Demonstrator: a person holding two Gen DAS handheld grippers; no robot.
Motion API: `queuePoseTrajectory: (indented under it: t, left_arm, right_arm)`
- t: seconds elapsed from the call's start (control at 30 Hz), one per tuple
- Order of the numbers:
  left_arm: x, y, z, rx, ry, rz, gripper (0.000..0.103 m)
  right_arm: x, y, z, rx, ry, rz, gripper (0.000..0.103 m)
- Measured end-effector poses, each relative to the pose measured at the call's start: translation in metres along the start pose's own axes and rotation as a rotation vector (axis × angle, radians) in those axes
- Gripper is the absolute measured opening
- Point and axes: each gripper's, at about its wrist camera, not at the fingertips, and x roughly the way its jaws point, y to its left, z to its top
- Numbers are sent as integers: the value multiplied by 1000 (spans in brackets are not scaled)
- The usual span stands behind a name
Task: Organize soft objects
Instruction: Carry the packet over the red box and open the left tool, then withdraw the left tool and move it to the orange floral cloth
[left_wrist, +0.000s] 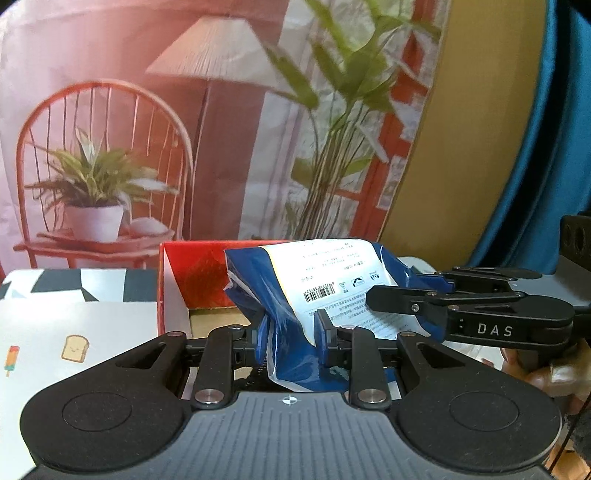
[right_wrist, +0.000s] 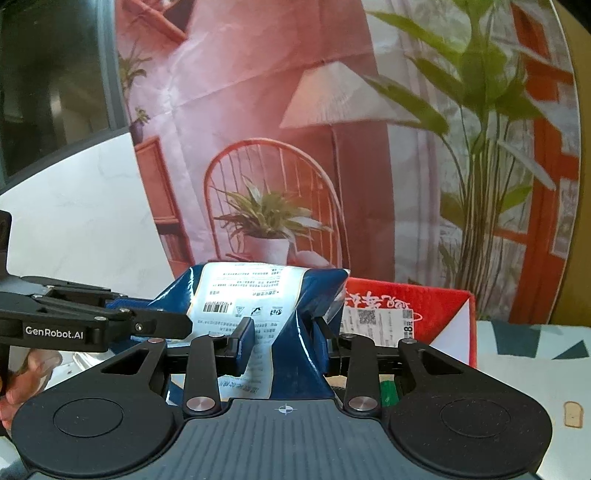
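Observation:
A soft blue plastic package (left_wrist: 273, 291) with a white printed label and barcode hangs in the air, crumpled where it is pinched. My left gripper (left_wrist: 290, 338) is shut on its near left end. In the left wrist view the right gripper reaches in from the right and grips the package's far side. In the right wrist view the same package (right_wrist: 291, 295) is squeezed between the pads of my right gripper (right_wrist: 284, 343), and the left gripper comes in from the left onto its other end. A red open cardboard box (left_wrist: 192, 273) lies just behind and below the package (right_wrist: 424, 310).
A printed backdrop with a red chair, lamp and plants stands close behind the box. The tabletop (left_wrist: 74, 325) carries a white cloth with small cartoon prints and black-and-white shapes. A blue curtain (left_wrist: 546, 147) hangs at the right. A hand (right_wrist: 22, 384) holds the left gripper.

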Motion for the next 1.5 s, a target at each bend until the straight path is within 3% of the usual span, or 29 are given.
queuePoseTrajectory:
  t: [0.47,0.87,0.93,1.17,1.5]
  left_arm:
    - [78,30,11,-25,109,18,27]
    - [109,39,15,29,153,96,28]
    - [111,38,15,46,154,136,28]
    - [103,37,13,72,162,163,31]
    - [56,21,4,59,119,145,41]
  right_arm:
    - [79,-38,12,16,139,-30,31]
    - [122,-45,18,5,247,-55,31]
    - [126,-47,18,22,271,-66,33]
    - [128,-46,6,30,310,-102,36]
    - [91,-32,5,0,204,-111,37]
